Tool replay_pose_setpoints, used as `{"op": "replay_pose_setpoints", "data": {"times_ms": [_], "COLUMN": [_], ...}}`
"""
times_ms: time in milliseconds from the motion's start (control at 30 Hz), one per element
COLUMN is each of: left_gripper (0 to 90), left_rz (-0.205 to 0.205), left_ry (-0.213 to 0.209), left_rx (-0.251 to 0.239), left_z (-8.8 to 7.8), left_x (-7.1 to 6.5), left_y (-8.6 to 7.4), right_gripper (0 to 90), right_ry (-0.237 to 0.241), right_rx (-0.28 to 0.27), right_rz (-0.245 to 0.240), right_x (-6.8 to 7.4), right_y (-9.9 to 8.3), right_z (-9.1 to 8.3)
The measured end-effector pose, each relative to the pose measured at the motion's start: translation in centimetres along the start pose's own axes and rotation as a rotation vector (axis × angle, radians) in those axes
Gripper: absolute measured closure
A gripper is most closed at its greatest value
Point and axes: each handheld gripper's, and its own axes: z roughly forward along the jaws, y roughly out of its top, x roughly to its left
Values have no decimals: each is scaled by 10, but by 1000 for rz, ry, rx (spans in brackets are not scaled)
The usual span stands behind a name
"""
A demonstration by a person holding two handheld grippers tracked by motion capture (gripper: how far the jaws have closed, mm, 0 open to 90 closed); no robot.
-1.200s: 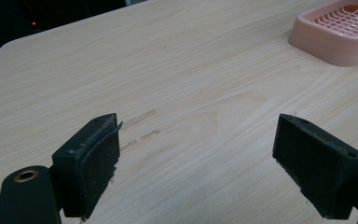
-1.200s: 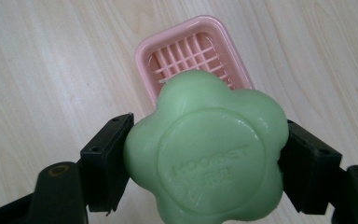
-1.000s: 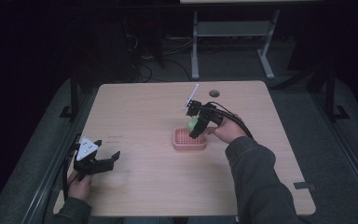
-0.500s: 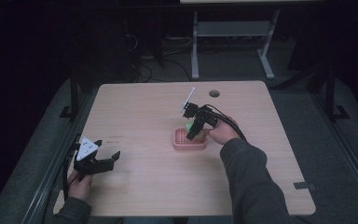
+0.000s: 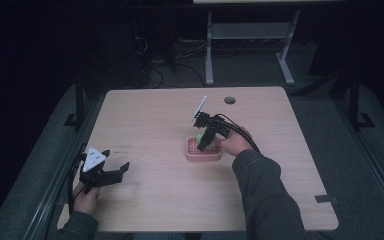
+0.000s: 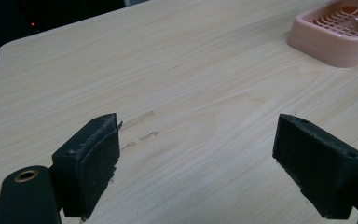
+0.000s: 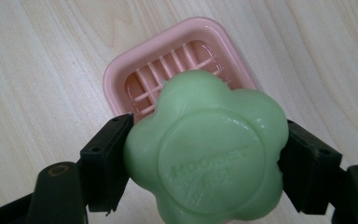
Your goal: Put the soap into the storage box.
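Right gripper view: right gripper (image 7: 205, 161) clamped on green flower-shaped soap (image 7: 207, 154), one jaw on each side, embossed face twd camera. Soap held above pink soap dish (image 7: 172, 60), slatted bottom visible behind it; can't tell if soap touches dish. High view: right gripper (image 5: 203, 143) over dish (image 5: 203, 152) near table (image 5: 155, 120) centre, jaws angled down. Left gripper (image 5: 111, 175) at front-left table edge, well apart from dish. Left gripper view: jaws wide open, holding nothing, bare wood between; dish (image 6: 340, 35) far off, upper right
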Motion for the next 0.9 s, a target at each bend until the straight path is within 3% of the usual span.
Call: {"op": "replay_pose_setpoints", "data": {"times_ms": [900], "left_gripper": [143], "left_rz": [3], "left_ry": [0], "left_rx": [3], "left_z": [-1], "left_x": [0], "left_y": [0], "right_gripper": [254], "right_ry": [0], "right_rx": [15], "right_rz": [31], "right_x": [0], "right_y": [2], "right_z": [14]}}
